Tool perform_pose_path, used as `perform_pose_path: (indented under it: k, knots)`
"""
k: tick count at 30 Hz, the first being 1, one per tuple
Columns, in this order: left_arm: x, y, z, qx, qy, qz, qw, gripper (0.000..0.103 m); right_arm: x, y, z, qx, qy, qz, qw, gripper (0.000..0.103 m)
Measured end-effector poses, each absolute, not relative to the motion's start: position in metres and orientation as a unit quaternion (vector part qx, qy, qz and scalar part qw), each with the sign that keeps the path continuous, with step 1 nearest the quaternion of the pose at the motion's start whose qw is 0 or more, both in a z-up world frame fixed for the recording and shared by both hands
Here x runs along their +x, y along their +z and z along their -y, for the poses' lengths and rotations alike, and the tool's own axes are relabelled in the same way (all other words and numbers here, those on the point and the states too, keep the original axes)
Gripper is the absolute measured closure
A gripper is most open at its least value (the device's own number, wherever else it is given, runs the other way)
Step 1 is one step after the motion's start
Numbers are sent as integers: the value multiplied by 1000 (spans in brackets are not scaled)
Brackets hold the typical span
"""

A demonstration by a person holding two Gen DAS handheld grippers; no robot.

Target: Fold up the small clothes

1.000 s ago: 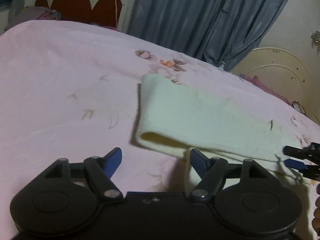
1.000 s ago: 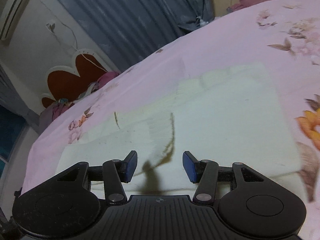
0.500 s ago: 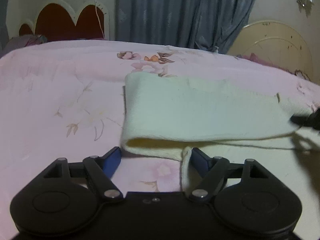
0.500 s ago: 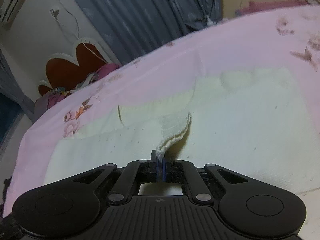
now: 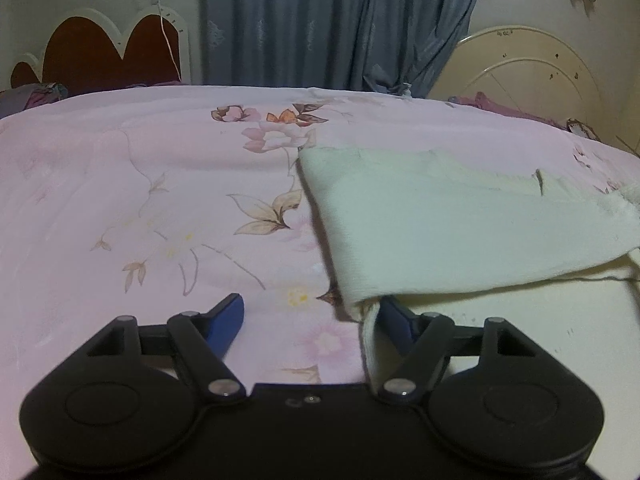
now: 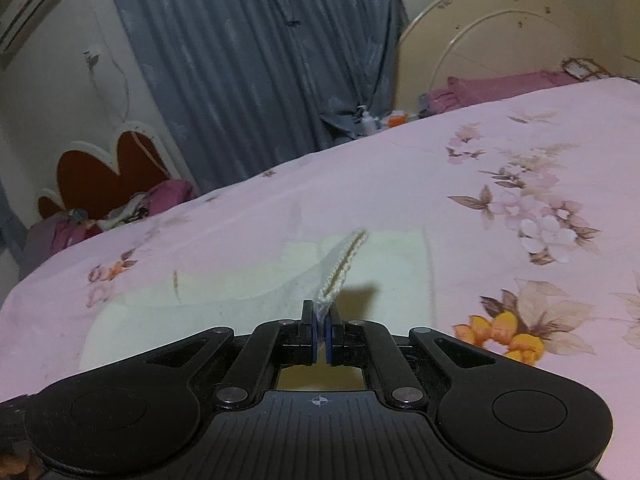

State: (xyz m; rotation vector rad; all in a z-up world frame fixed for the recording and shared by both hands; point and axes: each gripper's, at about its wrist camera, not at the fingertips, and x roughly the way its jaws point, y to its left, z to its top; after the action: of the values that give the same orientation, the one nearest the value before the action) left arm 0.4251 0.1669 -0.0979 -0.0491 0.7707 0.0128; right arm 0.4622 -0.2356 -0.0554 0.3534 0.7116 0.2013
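Observation:
A cream knitted garment (image 5: pixel 460 232) lies partly folded on the pink floral bedsheet (image 5: pixel 160 200). My left gripper (image 5: pixel 310 316) is open and low over the sheet. Its right finger (image 5: pixel 394 312) sits under the garment's near left corner; its left finger is over bare sheet. My right gripper (image 6: pixel 320 330) is shut on a ribbed edge of the same garment (image 6: pixel 340 272) and holds it lifted above the flat part (image 6: pixel 224 292).
A red and white headboard (image 5: pixel 100 56) and blue curtains (image 5: pixel 320 24) stand behind the bed. A cream round bed end (image 6: pixel 500 36) and pink clothes (image 6: pixel 500 84) are at the far right. Small bottles (image 6: pixel 372 118) stand by the curtain.
My right gripper closed on the garment's edge and lifted it up and over. My left gripper stayed open and shifted left, so the garment now lies to its right.

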Motion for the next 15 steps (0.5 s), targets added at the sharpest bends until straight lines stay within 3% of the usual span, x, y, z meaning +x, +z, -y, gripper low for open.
perform_pose_path:
  k: [15]
  knots:
    - [425,-97,-167,-24,5,-378,926,31,465,-68,253,169,74,-375,908,100]
